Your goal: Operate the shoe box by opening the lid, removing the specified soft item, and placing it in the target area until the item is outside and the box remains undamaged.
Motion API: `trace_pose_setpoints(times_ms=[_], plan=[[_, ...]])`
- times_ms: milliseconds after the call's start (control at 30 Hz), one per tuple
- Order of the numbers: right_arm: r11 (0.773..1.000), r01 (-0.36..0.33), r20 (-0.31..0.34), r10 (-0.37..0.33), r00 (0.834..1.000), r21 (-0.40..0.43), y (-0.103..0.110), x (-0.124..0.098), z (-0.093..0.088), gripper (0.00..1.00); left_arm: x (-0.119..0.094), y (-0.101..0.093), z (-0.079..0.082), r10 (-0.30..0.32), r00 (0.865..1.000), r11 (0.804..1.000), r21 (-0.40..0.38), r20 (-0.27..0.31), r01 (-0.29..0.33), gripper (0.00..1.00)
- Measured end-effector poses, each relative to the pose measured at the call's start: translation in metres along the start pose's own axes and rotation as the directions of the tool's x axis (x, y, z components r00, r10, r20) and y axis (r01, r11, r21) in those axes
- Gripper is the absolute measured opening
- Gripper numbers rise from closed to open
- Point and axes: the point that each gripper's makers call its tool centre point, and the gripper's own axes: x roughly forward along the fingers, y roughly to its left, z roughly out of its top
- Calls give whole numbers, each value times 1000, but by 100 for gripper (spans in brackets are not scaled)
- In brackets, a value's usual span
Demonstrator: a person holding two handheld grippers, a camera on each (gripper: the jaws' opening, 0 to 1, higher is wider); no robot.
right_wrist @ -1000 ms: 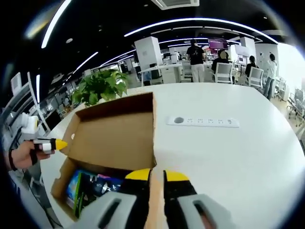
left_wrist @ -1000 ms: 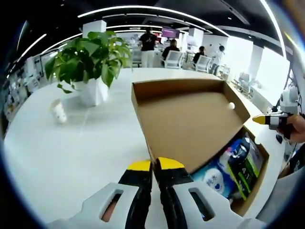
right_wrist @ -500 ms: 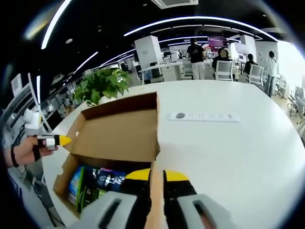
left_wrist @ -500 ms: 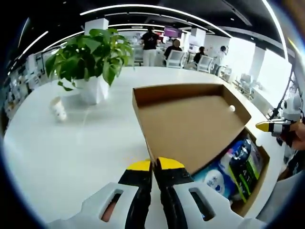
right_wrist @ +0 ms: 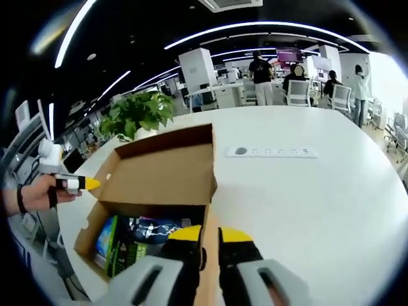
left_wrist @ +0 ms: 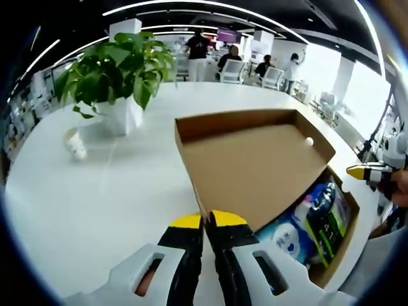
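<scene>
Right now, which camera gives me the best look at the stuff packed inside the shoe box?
The left gripper view: the packets show under the raised lid, blue-white and green wrappers readable. The right gripper view shows the packets smaller, partly behind the box wall and that gripper's jaws.

An open office under long curved ceiling light strips point(right_wrist: 268, 29), bright windows point(left_wrist: 363, 95) along one side. A big white table point(left_wrist: 95, 191) carries a potted plant point(left_wrist: 118, 70), a paper cup point(left_wrist: 75, 144) and a power strip point(right_wrist: 273, 152); people stand by chairs point(right_wrist: 298, 92) beyond.
</scene>
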Motion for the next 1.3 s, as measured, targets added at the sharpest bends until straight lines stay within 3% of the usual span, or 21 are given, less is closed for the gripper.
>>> trace_pose_setpoints(times_ms=[833, 1300], plan=[[1000, -29, -18, 29, 999, 6, 23, -25, -30, 4, 5, 1, -3, -43, 990, 999, -6, -131, 42, 3], [999, -48, -11, 48, 999, -7, 39, -35, -39, 4, 8, 3, -3, -61, 984, 998, 10, -165, 63, 4]])
